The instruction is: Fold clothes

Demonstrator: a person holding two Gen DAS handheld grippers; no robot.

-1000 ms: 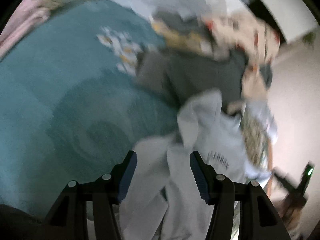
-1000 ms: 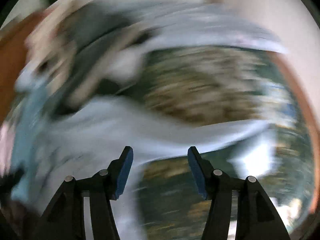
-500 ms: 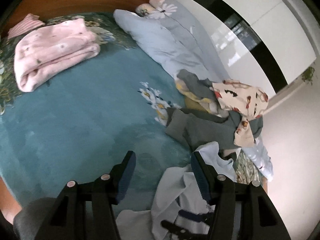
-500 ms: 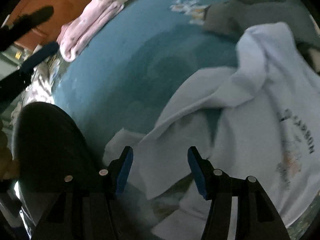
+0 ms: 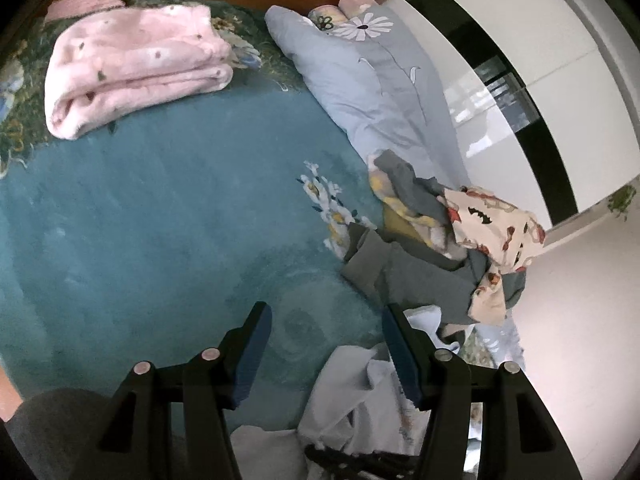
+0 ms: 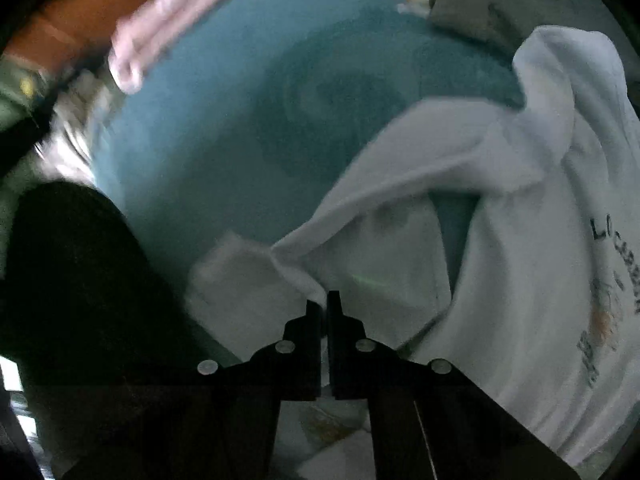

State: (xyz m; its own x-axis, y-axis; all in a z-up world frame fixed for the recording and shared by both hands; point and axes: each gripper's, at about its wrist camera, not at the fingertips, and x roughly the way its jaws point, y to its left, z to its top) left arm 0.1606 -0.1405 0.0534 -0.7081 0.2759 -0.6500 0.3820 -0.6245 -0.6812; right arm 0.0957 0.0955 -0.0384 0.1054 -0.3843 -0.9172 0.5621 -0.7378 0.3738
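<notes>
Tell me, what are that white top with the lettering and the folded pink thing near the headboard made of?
The white top looks like matte knit cotton or a blend: it drapes in soft rounded folds and carries flat printed lettering. The right gripper pinches its edge. The folded pink blanket looks like plush fleece: thick, rounded folds and a fuzzy, non-shiny surface. Exact fibres cannot be told.

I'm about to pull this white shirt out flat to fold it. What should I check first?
1. Right hand-held gripper shut on the white shirt: ok, fabric pinched at the tips.
2. Left hand-held gripper gripping the shirt: not ok, open over the teal blanket.
3. Bare blanket for spreading: ok.
4. Shirt free of the grey garment: cannot tell, their edges meet.
5. Pink folded blanket out of the way: ok, at the far side.
</notes>
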